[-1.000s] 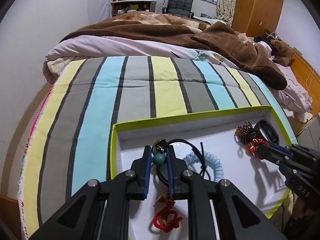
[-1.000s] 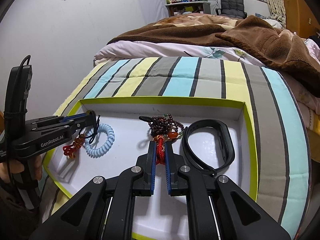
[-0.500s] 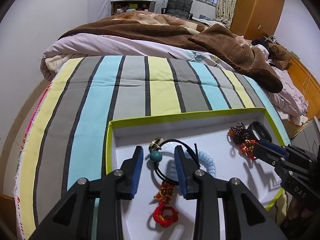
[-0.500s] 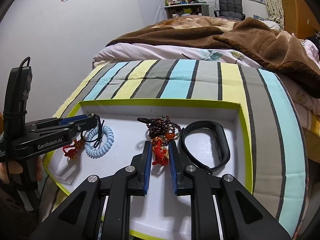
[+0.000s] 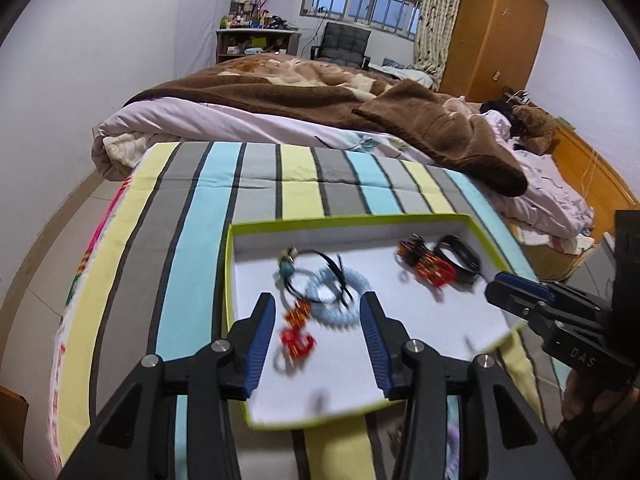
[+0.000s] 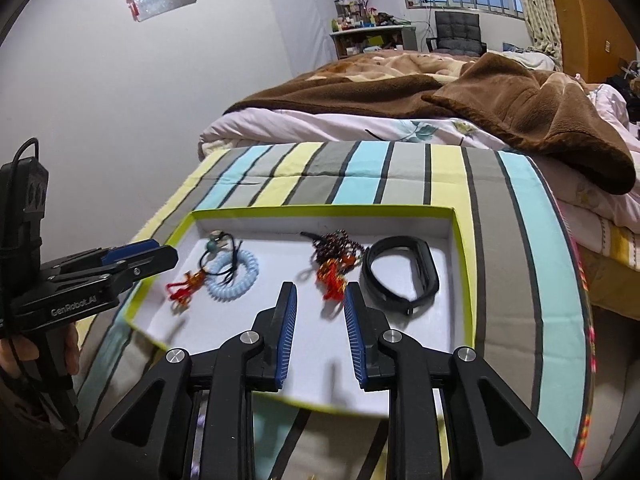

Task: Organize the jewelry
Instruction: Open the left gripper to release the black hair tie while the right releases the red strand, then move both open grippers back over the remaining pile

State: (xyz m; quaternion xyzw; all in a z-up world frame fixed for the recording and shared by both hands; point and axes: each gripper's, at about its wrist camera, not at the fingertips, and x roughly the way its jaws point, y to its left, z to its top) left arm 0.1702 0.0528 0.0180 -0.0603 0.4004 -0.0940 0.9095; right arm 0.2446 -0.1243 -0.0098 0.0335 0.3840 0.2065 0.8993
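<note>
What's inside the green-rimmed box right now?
Inside the box: a black cord charm overlapping a blue coil band, a dark bead bracelet with red tassel, and a black wristband. The near floor is hidden behind the gripper fingers.

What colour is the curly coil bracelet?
Pale blue coil bracelet; the right wrist view shows it best.

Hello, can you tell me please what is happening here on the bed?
A person holds a gripper in each hand over a white tray with a green rim on a striped blanket. Both the left gripper and the right gripper are open and hold nothing. In the tray lie a cord pendant with a red tassel, a blue coil band, a dark bead bracelet and a black wristband.
</note>
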